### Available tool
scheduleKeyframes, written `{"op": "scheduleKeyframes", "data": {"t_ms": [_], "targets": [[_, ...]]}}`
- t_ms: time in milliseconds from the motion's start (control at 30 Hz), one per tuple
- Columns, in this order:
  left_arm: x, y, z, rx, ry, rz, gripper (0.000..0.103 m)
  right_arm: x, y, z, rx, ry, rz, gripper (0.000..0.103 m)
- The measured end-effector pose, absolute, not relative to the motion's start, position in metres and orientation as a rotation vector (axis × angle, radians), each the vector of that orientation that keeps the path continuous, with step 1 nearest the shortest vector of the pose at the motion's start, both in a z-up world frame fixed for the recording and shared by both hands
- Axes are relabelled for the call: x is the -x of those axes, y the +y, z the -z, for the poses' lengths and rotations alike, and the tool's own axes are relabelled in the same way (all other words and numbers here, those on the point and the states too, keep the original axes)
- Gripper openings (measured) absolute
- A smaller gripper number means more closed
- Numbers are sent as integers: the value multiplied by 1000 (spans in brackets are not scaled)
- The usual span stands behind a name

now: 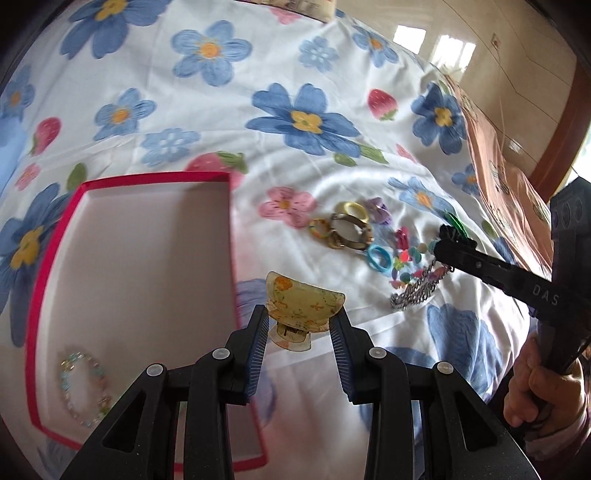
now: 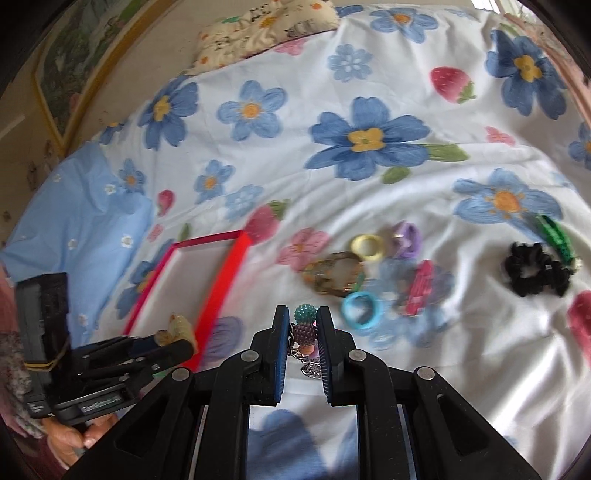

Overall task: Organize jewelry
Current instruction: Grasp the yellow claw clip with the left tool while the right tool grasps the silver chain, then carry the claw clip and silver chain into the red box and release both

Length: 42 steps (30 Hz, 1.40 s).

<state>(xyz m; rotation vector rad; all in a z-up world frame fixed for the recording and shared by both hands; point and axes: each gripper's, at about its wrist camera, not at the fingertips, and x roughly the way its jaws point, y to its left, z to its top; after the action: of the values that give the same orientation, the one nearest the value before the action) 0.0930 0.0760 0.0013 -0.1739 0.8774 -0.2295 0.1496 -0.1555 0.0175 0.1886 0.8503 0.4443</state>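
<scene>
My left gripper is shut on a yellow translucent hair claw clip, held above the bedspread just right of a red-rimmed tray. A pastel beaded bracelet lies in the tray's near corner. My right gripper is shut on a chain with coloured beads; a teal bead sticks up between the pads and metal links hang below. In the left wrist view the right gripper hovers over the jewelry pile with the silver chain dangling from it. The left gripper shows at the right wrist view's lower left.
On the flowered bedspread lie a yellow ring, a purple piece, a blue ring, a tortoiseshell bangle, pink clips, a black scrunchie and a green clip. A pillow lies far back.
</scene>
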Motion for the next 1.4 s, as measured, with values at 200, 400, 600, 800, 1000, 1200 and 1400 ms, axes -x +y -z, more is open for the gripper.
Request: {"op": "scheduleKeyframes", "data": {"t_ms": [200, 400, 600, 800, 1000, 1200, 1400], "targets": [[-79, 86, -4, 183, 873, 220, 33, -148, -146, 1, -148, 890, -408, 15], [-77, 86, -4, 187, 879, 224, 33, -146, -165, 15, -148, 920, -322, 33], [-82, 84, -1, 182, 889, 235, 33, -129, -158, 25, -102, 955, -368, 38], [-83, 88, 1, 187, 899, 225, 33, -124, -133, 51, -38, 1022, -386, 38], [-80, 94, 3, 192, 902, 205, 33, -134, -125, 59, 23, 996, -345, 19], [-75, 101, -3, 195, 883, 189, 33, -132, -124, 37, 2, 929, -377, 9], [-63, 118, -10, 197, 858, 161, 33, -126, -110, 1, -29, 850, -440, 9]]}}
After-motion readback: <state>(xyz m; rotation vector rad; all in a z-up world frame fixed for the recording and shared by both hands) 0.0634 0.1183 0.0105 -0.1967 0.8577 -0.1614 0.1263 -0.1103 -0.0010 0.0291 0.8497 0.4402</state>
